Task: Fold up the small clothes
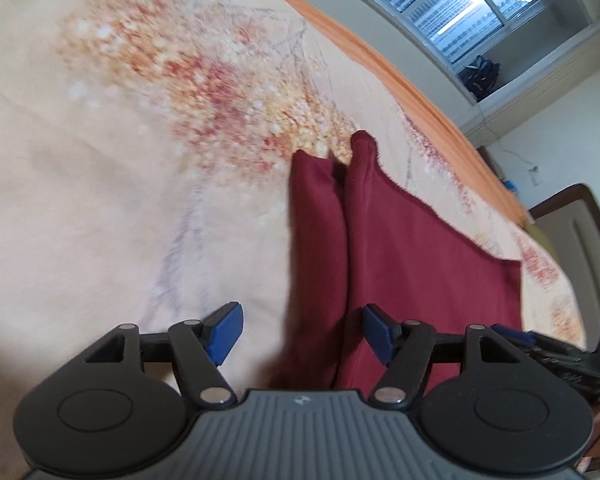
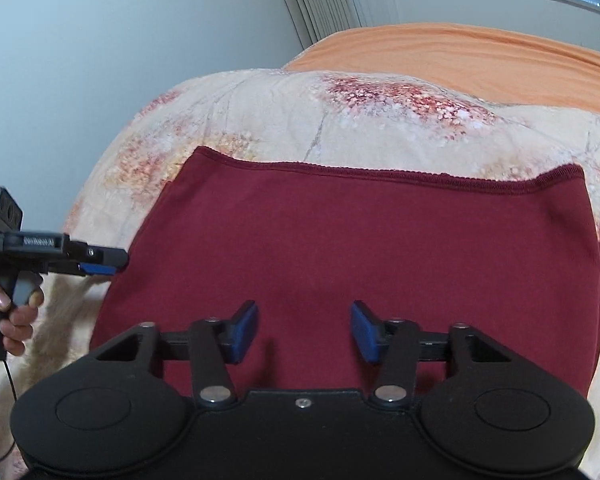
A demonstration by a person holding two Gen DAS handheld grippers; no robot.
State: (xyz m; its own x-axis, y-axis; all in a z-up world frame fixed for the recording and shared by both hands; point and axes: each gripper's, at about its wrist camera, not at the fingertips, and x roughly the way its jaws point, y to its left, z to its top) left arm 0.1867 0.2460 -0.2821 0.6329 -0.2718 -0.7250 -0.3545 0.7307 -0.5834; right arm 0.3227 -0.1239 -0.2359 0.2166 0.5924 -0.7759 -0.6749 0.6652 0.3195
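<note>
A dark red garment lies flat on a floral bedspread. In the left wrist view the garment runs away from me, with a folded sleeve strip along its left side. My left gripper is open and empty, low over the garment's near left edge. It also shows in the right wrist view at the garment's left edge, held by a hand. My right gripper is open and empty over the garment's near middle. Its fingers show in the left wrist view at the right.
An orange sheet covers the bed's far part. A window with a dark bag on its sill is on the far wall. A wooden headboard stands at the right.
</note>
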